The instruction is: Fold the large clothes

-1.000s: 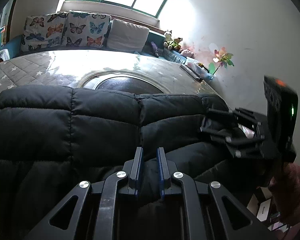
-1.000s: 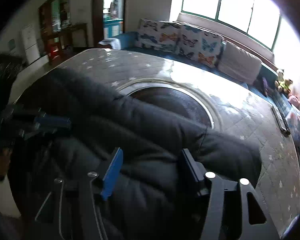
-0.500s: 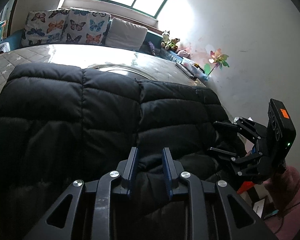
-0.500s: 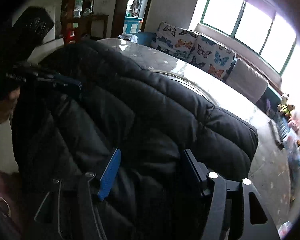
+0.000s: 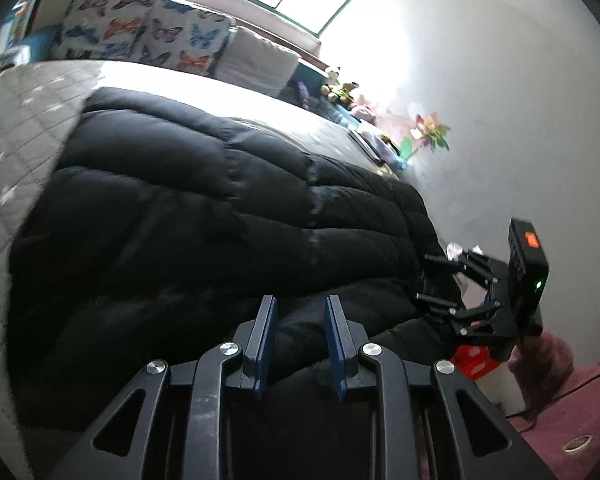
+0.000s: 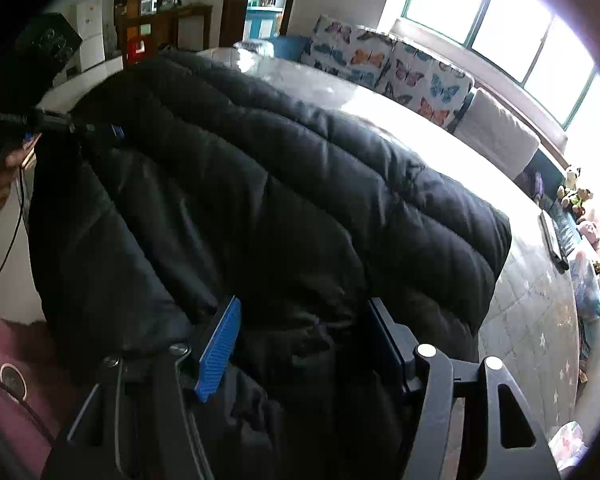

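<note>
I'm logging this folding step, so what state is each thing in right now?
Black quilted puffer jacket: spread over the grey star-patterned quilted surface, near edge bunched and lifted by both grippers.
Left gripper: fingers close together, clamped on the jacket's edge.
Right gripper: fingers wider apart, thick jacket fold filling the gap.
Butterfly-print cushions: propped upright beneath the window.

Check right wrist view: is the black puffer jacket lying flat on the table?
No. The black puffer jacket is bunched and lifted, its near edge gathered between the right gripper fingers above the table.
</note>
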The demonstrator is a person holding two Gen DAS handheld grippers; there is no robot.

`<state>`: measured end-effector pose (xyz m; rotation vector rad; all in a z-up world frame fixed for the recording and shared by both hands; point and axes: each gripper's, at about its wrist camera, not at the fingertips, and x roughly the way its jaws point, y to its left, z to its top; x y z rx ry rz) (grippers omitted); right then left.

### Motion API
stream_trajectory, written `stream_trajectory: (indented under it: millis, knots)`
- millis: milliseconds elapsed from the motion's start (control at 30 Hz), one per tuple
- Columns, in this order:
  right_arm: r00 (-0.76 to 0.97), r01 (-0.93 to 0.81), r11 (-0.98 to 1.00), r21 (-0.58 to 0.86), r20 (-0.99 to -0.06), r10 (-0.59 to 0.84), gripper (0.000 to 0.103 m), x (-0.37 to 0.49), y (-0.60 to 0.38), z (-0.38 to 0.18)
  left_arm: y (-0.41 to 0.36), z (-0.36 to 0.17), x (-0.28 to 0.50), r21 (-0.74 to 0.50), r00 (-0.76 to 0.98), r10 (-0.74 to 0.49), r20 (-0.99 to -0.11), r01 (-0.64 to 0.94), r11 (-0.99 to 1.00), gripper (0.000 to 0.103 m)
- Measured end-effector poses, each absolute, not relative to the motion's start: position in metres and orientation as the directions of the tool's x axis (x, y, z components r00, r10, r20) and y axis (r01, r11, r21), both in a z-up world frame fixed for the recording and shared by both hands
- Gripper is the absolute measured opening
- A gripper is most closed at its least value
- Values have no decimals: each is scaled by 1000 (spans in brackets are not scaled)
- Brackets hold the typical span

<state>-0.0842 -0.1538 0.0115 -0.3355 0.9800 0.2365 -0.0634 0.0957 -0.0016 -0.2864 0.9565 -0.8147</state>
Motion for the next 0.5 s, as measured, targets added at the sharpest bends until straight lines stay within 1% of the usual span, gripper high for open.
stream_trajectory:
  millis: [133,300,333,400,433,500]
  knots:
    - [480,-333,935,-121,-875,58,70,-75,-157,6,117,-12,-64,-598,318,-737,-596,436,672,27]
    - [417,-340,935,-106,-908,49,71,-61,-155,3,117,-27,-64,-619,323,-741,-588,410,670,26]
    - [416,-338,935,-104,-908,49,72,-57,-158,1,118,-31,-65,-614,329,-735,-592,407,676,24]
    - [428,-326,939,-108,-903,44,72,-54,-158,-4,123,-35,-61,-614,335,-729,-597,394,684,11]
    - [432,-331,936,-118,-901,39,72,-54,-157,-5,124,-38,-59,-628,330,-734,-593,380,679,7]
    - [424,-331,937,-109,-904,44,72,-53,-158,-4,134,-44,-55,-694,300,-774,-558,342,633,4]
